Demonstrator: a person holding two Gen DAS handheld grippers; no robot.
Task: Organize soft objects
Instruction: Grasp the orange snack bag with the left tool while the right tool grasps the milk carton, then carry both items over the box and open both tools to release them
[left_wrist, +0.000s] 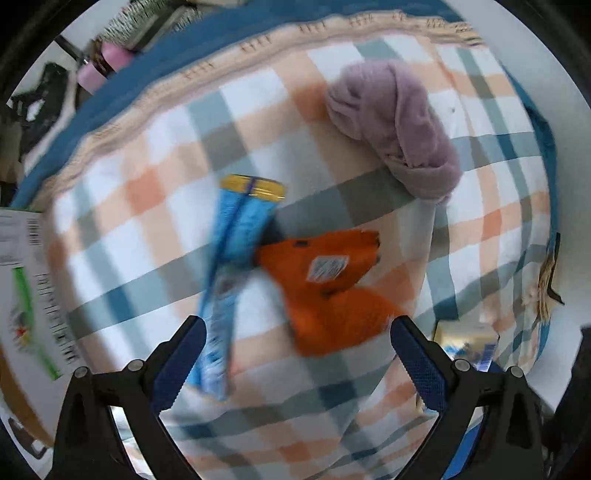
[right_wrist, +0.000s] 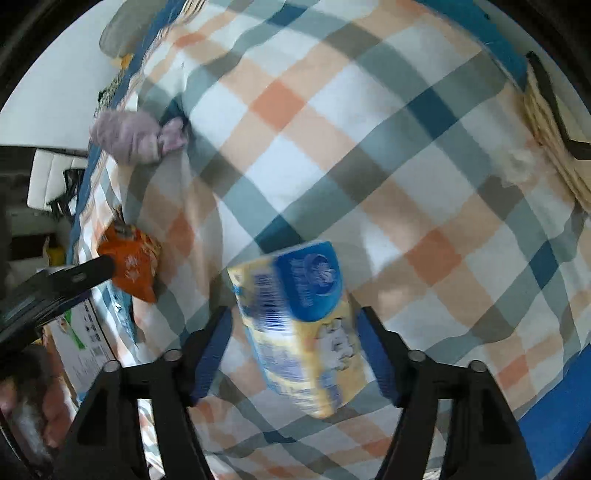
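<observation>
On the orange, teal and white checked blanket (left_wrist: 155, 155) lie an orange plush pouch (left_wrist: 325, 288) with a blurred, unreadable white label, a long blue packet (left_wrist: 236, 236) and a mauve rolled cloth (left_wrist: 395, 129) — left gripper (left_wrist: 297, 354) hovering above, jaws apart. Right gripper (right_wrist: 293, 354), jaws apart, flanks a yellow-and-blue tissue pack (right_wrist: 299, 325) — print illegible, contact unclear.

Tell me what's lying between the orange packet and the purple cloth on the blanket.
Nothing but bare checked blanket. The left wrist view shows the orange packet and the purple cloth apart, with only fabric between them.
</observation>
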